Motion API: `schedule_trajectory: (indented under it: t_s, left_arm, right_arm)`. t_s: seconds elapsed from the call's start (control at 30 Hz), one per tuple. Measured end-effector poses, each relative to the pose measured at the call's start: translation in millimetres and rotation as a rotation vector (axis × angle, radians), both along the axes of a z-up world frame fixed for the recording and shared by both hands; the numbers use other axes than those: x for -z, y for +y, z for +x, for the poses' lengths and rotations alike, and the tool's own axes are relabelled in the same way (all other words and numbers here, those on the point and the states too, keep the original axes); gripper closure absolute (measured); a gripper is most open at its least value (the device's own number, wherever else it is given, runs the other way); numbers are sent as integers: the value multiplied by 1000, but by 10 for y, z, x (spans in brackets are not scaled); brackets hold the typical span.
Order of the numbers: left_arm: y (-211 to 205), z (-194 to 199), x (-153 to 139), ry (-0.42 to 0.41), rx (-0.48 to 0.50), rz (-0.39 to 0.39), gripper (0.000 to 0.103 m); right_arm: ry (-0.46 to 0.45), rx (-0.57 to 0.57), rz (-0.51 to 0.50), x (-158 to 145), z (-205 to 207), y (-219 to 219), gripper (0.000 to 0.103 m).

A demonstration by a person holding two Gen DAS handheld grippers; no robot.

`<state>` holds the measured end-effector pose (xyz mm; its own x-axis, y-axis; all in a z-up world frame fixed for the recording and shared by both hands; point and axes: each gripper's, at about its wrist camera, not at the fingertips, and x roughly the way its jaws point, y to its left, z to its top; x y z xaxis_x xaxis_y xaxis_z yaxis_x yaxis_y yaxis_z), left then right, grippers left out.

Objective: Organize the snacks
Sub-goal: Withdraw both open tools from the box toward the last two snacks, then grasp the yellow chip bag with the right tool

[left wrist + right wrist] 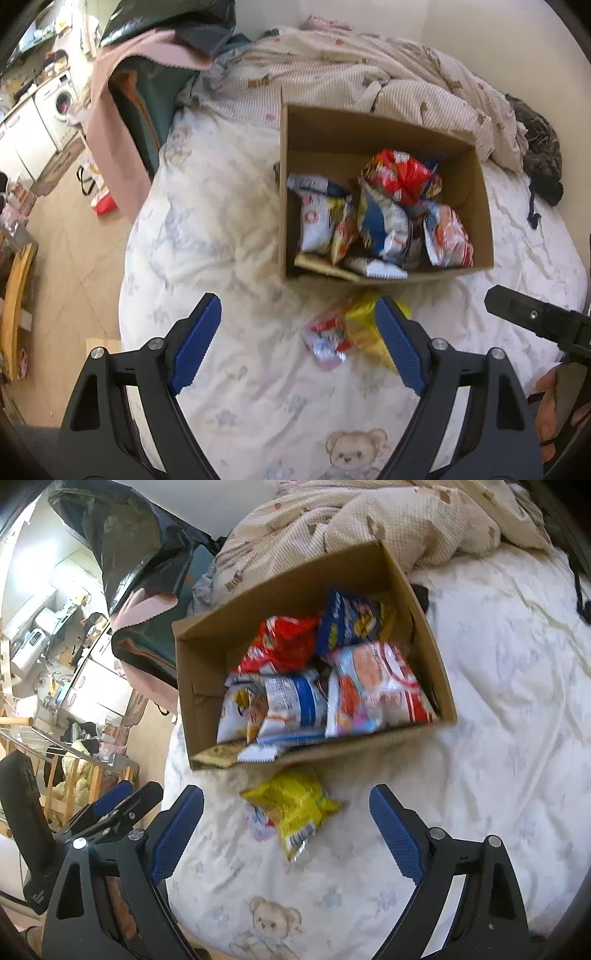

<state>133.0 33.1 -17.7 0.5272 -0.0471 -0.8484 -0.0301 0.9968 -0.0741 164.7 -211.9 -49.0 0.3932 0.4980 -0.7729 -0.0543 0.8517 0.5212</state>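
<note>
A brown cardboard box [480, 206] stands open on the bed and holds several snack bags, a red one [400, 175] on top. It also shows in the right wrist view [199, 686]. A yellow snack bag [295, 805] and a small red and white packet [325, 338] under it lie on the sheet just in front of the box. My left gripper [297, 314] is open and empty above the sheet, the yellow bag [360, 314] beside its right finger. My right gripper [286, 805] is open and empty, with the yellow bag between its fingers but lower down.
The bed sheet [498, 709] is white with a bear print. A crumpled beige blanket [332, 70] lies behind the box. A black bag [125, 542] and pink cloth sit at the bed's left edge. The floor and kitchen units [33, 129] are off to the left.
</note>
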Motion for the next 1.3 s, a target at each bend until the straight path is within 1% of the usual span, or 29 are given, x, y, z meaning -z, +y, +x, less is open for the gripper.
schedule_trajectory:
  t_s: [0.13, 0.2, 0.27, 0.37, 0.43, 0.5, 0.6, 0.63, 0.67, 0.7, 0.77, 0.87, 0.93, 0.97, 1.03, 1.1, 1.17, 1.3]
  left_arm:
    - [54, -67, 102, 61, -34, -28, 20]
    - [105, -85, 124, 69, -58, -41, 20]
    - [167, -90, 123, 69, -92, -47, 20]
    - [298, -92, 125, 67, -164, -40, 20]
    - [390, -83, 152, 83, -201, -62, 20]
    - [448, -69, 188, 107, -216, -91, 20]
    - [473, -52, 243, 139, -219, -120, 20]
    - [469, -48, 248, 142, -218, -124, 20]
    - [470, -46, 248, 142, -217, -128, 20]
    - [469, -42, 244, 140, -215, -129, 20]
    - [468, -37, 241, 136, -216, -124, 20]
    - [478, -30, 267, 150, -221, -130, 20]
    - [494, -18, 298, 163, -227, -143, 20]
    - [498, -12, 310, 167, -228, -143, 20]
    - [498, 1, 330, 176, -228, -139, 20]
    - [488, 17, 358, 188, -226, -144, 20]
    - [450, 42, 418, 212, -217, -149, 20]
    - [339, 80, 532, 251, -191, -131, 20]
  right_arm:
    - [54, 42, 22, 116, -71, -93, 10]
    - [85, 72, 21, 197, -89, -151, 10]
    - [135, 91, 23, 322, -87, -177, 10]
    - [215, 101, 53, 535, -89, -142, 10]
    - [251, 96, 58, 669, -75, -59, 10]
    - [252, 71, 22, 760, -30, 78, 10]
    - [230, -1, -68, 845, 81, 343, 10]
    - [230, -10, -63, 866, 110, 399, 10]
    - [232, -13, -34, 887, 135, 435, 10]
    - [239, -5, 15, 922, 172, 468, 10]
    - [246, 9, 40, 984, 245, 527, 10]
    - [264, -10, -48, 1108, 379, 664, 10]
    - [273, -13, -70, 1214, 427, 688, 10]
    - [285, -12, -63, 1277, 433, 680, 10]
    - [263, -13, -70, 1270, 410, 669, 14]
    - [252, -35, -99, 1226, 365, 670, 36]
    - [257, -40, -84, 1204, 312, 636, 47]
    - [267, -28, -68, 1121, 221, 525, 53]
